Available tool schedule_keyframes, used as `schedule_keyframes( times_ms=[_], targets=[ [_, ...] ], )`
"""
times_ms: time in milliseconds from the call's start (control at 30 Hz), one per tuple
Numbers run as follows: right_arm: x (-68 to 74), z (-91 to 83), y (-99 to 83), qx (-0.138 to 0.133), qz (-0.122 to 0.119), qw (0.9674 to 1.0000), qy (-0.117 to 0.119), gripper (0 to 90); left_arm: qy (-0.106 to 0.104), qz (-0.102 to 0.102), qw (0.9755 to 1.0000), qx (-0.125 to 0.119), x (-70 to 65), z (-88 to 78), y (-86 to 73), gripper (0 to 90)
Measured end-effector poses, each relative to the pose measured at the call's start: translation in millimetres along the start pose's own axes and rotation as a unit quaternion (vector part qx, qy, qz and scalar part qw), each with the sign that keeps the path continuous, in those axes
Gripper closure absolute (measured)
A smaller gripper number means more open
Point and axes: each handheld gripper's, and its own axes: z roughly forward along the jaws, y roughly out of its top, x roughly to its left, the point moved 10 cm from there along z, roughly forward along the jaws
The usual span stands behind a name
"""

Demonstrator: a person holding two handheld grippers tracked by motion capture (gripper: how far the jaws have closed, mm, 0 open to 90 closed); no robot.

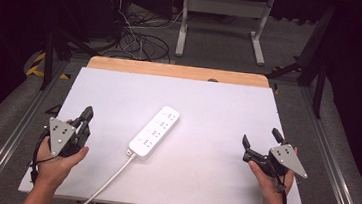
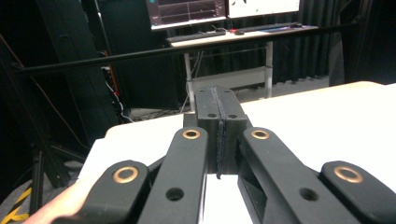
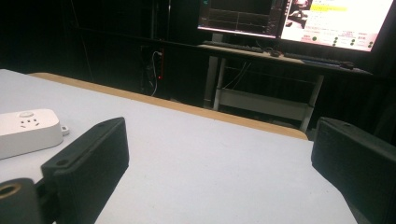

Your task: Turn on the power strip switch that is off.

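The left gripper (image 1: 86, 115) hovers over the table's (image 1: 211, 185) left side, jaws pressed together on nothing. Mid-table lies the power strip (image 1: 155, 131) — well apart from both grippers, slanting away to the right, its cord (image 1: 108, 183) trailing off the near edge. It looks rigid, light and smooth-cased, so likely a little slippery; a grip across the narrow width near the middle should hold best, since the cord may drag. The right gripper (image 1: 261, 140) waits near the right edge, jaws wide and empty.
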Motion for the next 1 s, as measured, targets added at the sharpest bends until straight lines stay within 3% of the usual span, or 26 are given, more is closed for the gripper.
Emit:
schedule_keyframes(
  times_ms=[167, 300, 400, 500, 600, 700, 800, 833, 1000],
  targets=[
    [0.6, 0.7, -0.9, 0.002, -0.001, 1.0000, 0.001, 4.4, -0.022, 0.014, 0.9994, 0.024, -15.3, 9.8, -5.1, 90.0],
    [0.1, 0.3, -0.4, 0.002, -0.001, 1.0000, 0.000, 4.8, -0.047, 0.033, 0.9969, 0.053, -30.3, 18.7, -12.4, 90.0],
    [-0.1, 0.4, -0.7, 0.002, -0.001, 1.0000, 0.001, 4.9, -0.064, 0.048, 0.9941, 0.073, -41.4, 23.8, -15.8, 90.0],
    [-0.1, 0.5, -0.6, 0.002, -0.001, 1.0000, 0.001, 5.2, -0.088, 0.060, 0.9894, 0.100, -54.1, 27.8, -20.5, 90.0],
    [0.7, 0.3, -0.5, 0.003, -0.001, 1.0000, 0.003, 5.4, -0.112, 0.067, 0.9821, 0.136, -64.9, 33.0, -27.1, 90.0],
    [1.2, 0.7, -0.8, 0.003, -0.003, 1.0000, 0.004, 5.5, -0.132, 0.077, 0.9727, 0.175, -73.4, 38.7, -34.4, 90.0],
    [1.8, 0.9, -1.2, 0.005, -0.003, 1.0000, 0.006, 5.7, -0.145, 0.092, 0.9618, 0.213, -79.2, 43.5, -41.7, 90.0],
    [1.5, 0.9, -1.5, 0.006, -0.004, 1.0000, 0.004, 5.7, -0.149, 0.091, 0.9593, 0.222, -81.9, 45.0, -43.7, 90.0],
    [1.5, 1.2, -1.7, 0.006, -0.005, 1.0000, 0.006, 6.1, -0.182, 0.098, 0.9348, 0.289, -91.9, 48.6, -58.1, 89.9]
  ],
)
